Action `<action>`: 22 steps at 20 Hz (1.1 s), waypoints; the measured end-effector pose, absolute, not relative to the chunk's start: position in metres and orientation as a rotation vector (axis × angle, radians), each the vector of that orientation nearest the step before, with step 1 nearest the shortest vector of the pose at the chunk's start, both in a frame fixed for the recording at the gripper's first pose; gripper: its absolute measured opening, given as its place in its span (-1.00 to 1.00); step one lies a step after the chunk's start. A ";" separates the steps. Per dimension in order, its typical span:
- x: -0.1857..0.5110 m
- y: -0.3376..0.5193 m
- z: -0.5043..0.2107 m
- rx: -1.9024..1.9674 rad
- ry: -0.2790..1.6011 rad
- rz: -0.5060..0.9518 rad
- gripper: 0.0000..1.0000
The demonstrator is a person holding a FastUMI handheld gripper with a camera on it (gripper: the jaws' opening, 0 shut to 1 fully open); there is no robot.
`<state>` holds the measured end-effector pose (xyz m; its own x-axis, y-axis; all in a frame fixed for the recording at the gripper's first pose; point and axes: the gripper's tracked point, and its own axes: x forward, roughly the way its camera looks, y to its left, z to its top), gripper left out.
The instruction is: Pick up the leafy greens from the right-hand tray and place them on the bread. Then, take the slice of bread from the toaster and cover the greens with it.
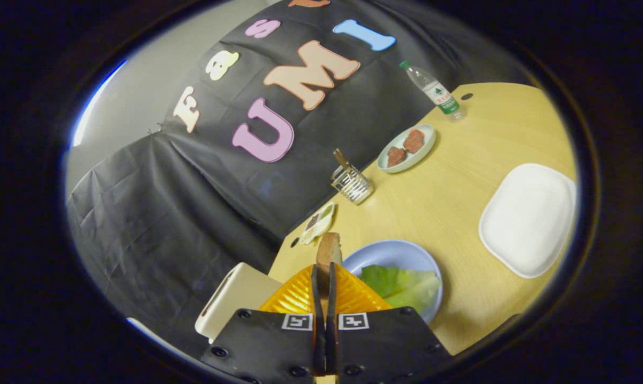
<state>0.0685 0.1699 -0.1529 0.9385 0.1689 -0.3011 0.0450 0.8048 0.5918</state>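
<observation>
My gripper (pixel 324 277) is shut on a slice of brown-crusted bread (pixel 328 249), which stands on edge between the fingers and sticks out past their tips. The view is tilted. A cream toaster (pixel 231 298) sits just left of the fingers, below the held slice. Right of the fingers, a light blue plate (pixel 391 250) holds pale green leafy greens (pixel 401 285). Whatever lies under the greens is hidden.
On the wooden table (pixel 449 202), a white rectangular tray (pixel 529 218) lies beyond the blue plate to the right. Further off are a green plate with two pieces of meat (pixel 407 148), a wire holder (pixel 352 184), a small flat packet (pixel 318 223) and a water bottle (pixel 433 90).
</observation>
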 end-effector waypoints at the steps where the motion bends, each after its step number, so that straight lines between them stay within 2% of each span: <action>1: 0.067 0.166 -0.159 0.623 0.363 0.049 -0.92; 8: 0.056 0.141 -0.182 0.439 0.398 -0.034 -0.92; 11: 0.052 0.137 -0.188 0.385 0.416 -0.047 -0.84; 16: 0.049 0.132 -0.193 0.283 0.433 -0.041 -0.42; 21: 0.039 0.131 -0.179 0.235 0.416 0.000 -0.12; 22: 0.037 0.129 -0.172 0.218 0.396 0.002 0.21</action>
